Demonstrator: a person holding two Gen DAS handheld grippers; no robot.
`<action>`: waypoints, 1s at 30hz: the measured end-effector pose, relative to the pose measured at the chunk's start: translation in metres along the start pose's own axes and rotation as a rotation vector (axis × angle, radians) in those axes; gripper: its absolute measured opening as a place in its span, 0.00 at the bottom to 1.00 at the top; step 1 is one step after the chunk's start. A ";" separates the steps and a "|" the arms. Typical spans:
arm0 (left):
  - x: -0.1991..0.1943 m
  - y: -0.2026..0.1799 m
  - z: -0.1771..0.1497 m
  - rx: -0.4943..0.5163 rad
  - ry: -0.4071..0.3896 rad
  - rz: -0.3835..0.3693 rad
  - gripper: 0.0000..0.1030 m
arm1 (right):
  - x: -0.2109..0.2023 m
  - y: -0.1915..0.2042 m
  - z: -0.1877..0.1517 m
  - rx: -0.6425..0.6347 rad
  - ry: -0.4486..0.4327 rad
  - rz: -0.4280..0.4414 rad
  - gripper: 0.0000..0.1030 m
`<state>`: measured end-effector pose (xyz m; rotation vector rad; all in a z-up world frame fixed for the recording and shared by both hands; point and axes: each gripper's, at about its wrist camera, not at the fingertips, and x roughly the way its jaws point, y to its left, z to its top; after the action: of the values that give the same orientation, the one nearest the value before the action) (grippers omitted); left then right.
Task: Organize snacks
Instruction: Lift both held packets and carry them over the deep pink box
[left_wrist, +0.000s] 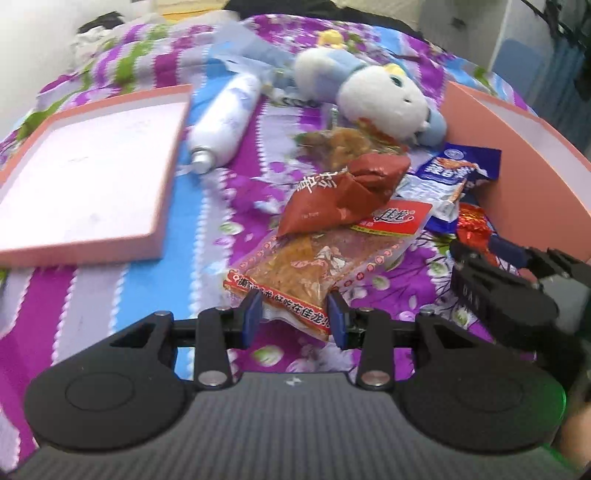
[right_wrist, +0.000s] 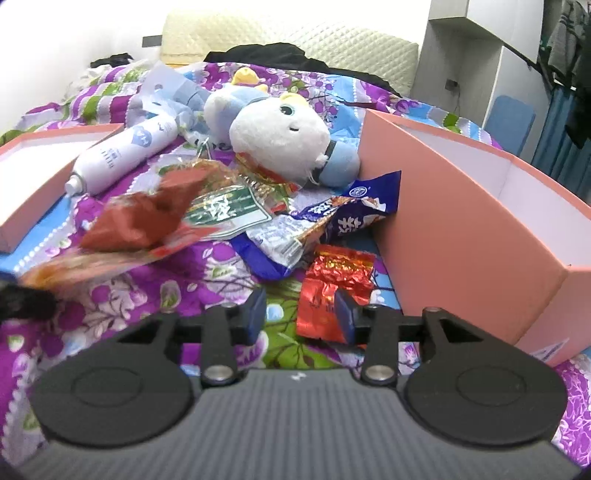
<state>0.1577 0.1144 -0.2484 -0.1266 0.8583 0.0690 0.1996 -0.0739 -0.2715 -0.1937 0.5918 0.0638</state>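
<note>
My left gripper (left_wrist: 294, 315) sits low over the bedspread (left_wrist: 110, 295), jaws parted around the near edge of the clear spicy-strip packet (left_wrist: 310, 266), pads beside it, not clamped. Right of it, my right gripper (right_wrist: 301, 314) hovers low, spread wide, one pad at the red foil pouch (right_wrist: 332, 288). The pink box (right_wrist: 461, 221) wall stands close alongside.

Both grippers look alike: the left gripper (left_wrist: 295, 317) and right gripper (right_wrist: 301, 314) have matte black linkage arms, silver pivot screws, round black discs and a ribbed grey body. Blue pads (left_wrist: 252, 312) face the fingers. A green light glows on the left one's edge.
</note>
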 end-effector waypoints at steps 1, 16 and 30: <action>-0.003 0.003 -0.003 -0.007 -0.003 0.004 0.42 | 0.003 0.002 0.002 0.006 0.006 -0.014 0.42; -0.018 0.013 -0.027 -0.033 -0.034 -0.001 0.34 | -0.022 -0.009 0.030 0.175 -0.093 0.131 0.53; -0.031 0.017 -0.048 -0.044 -0.044 -0.007 0.30 | -0.013 0.028 0.026 0.172 0.003 0.569 0.70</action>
<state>0.0997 0.1244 -0.2578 -0.1681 0.8123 0.0840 0.2001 -0.0417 -0.2479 0.1467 0.6381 0.5610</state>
